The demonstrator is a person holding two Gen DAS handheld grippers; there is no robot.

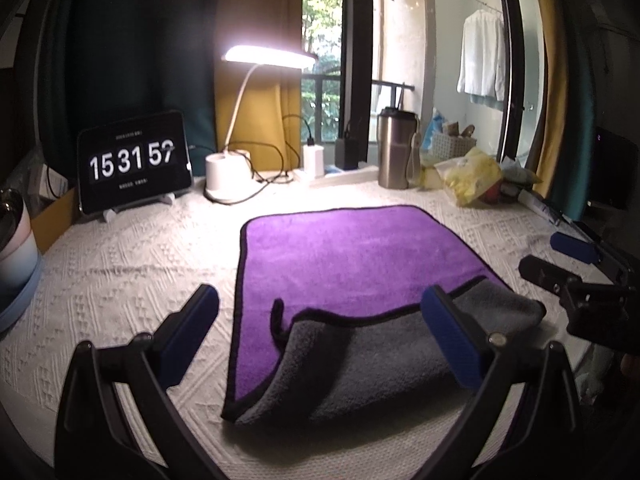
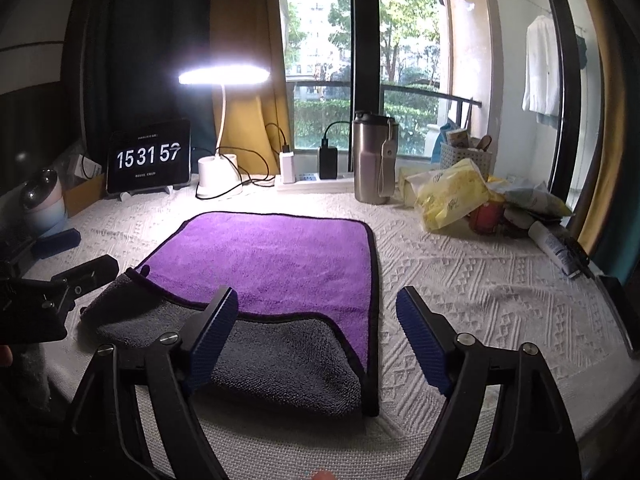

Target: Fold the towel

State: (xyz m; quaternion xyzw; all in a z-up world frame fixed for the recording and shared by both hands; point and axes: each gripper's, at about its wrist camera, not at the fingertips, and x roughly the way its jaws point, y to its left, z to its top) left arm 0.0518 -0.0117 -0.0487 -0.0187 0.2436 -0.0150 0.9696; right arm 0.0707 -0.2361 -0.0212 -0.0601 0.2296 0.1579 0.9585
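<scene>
A purple towel with a grey underside and black trim lies on the white textured cloth; it also shows in the right wrist view. Its near edge is flipped back, showing a grey flap. My left gripper is open and empty, its jaws spread wide above the near left corner of the towel. My right gripper is open and empty above the near right corner. Each gripper shows at the edge of the other's view, the right one and the left one.
Along the back stand a tablet clock, a lit desk lamp, a power strip with chargers, a steel tumbler, a basket and snack bags. A tube lies at right, a pale bowl at left.
</scene>
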